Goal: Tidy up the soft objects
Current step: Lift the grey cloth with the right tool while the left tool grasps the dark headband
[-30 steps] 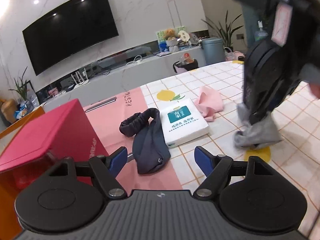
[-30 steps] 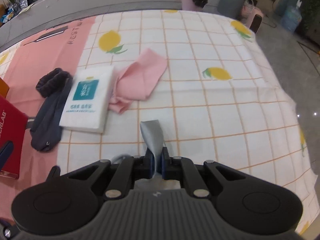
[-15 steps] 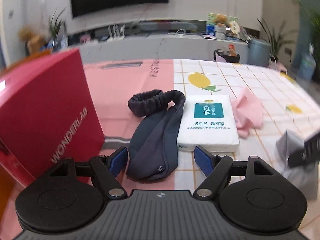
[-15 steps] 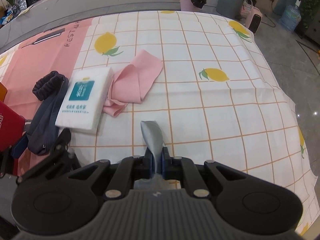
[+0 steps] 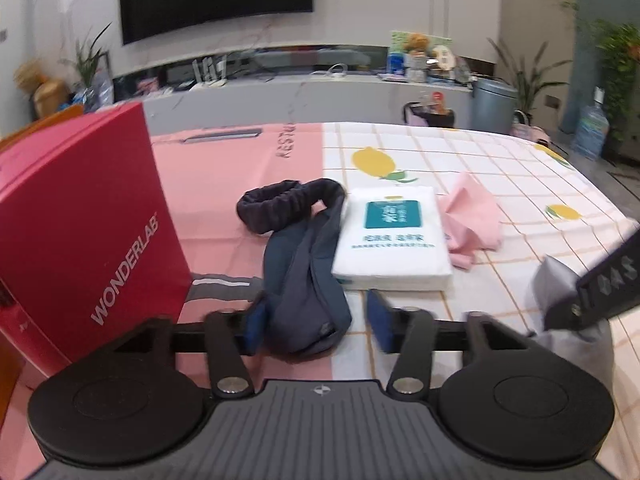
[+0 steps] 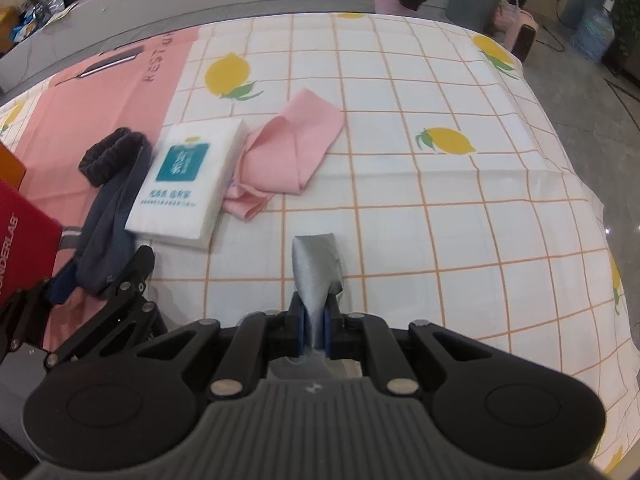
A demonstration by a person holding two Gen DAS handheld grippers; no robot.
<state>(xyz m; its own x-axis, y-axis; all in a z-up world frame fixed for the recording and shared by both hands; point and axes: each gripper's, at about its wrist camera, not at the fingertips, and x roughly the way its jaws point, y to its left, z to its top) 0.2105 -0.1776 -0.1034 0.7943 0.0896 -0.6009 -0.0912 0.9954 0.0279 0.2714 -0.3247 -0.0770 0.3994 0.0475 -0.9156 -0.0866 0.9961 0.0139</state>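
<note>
My left gripper (image 5: pixel 316 324) is open, its blue pads on either side of the near end of a dark navy eye mask (image 5: pixel 304 276) with a ruched strap (image 5: pixel 276 208) lying on the tablecloth. My right gripper (image 6: pixel 315 330) is shut on a grey cloth (image 6: pixel 316 268), which also shows at the right of the left wrist view (image 5: pixel 556 292). A white tissue pack (image 5: pixel 394 236) lies beside the mask, also in the right wrist view (image 6: pixel 186 184). A pink cloth (image 6: pixel 288 156) lies crumpled to its right.
A red box marked WONDERLAB (image 5: pixel 80 232) stands upright close on the left, with an orange box (image 5: pixel 8 364) behind it. The lemon-print tablecloth (image 6: pixel 440 208) drops off at the right edge. A TV wall and counter stand beyond the table.
My left gripper has swung left and come down, so its open pads now straddle the near end of the eye mask. The right gripper stays shut on the grey cloth, moved slightly.
</note>
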